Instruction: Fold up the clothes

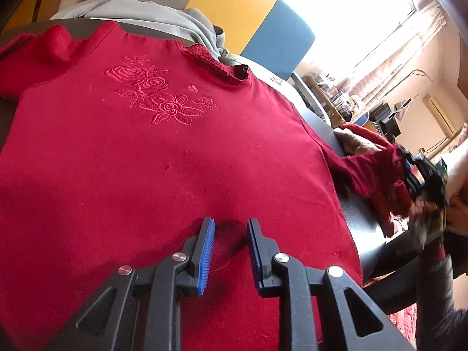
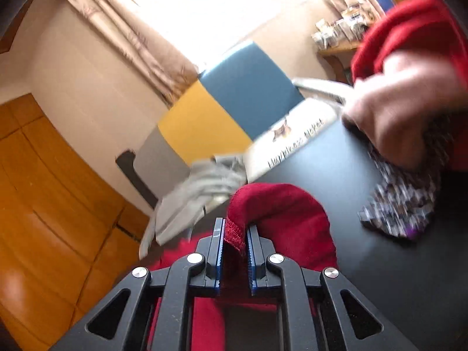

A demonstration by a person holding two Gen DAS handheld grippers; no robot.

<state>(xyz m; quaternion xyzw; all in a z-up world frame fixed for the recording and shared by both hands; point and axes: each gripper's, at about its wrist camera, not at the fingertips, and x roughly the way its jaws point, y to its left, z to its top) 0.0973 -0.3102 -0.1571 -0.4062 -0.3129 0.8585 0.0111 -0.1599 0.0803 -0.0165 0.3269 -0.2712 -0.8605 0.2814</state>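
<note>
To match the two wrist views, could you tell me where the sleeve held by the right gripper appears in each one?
Left wrist view: the sleeve is at the right edge, stretched off the table to the right gripper.
Right wrist view: the sleeve is bottom centre, its hem clamped between the blue pads.
Shared landmark: the yellow and blue chair back beyond the table.

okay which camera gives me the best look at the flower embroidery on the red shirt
The left wrist view. There the rose embroidery lies sharp and whole on the chest of the red shirt, spread flat on the table below the collar. The right wrist view shows none of it, only a hemmed edge of the shirt's red fabric pinched in the right gripper.
</note>
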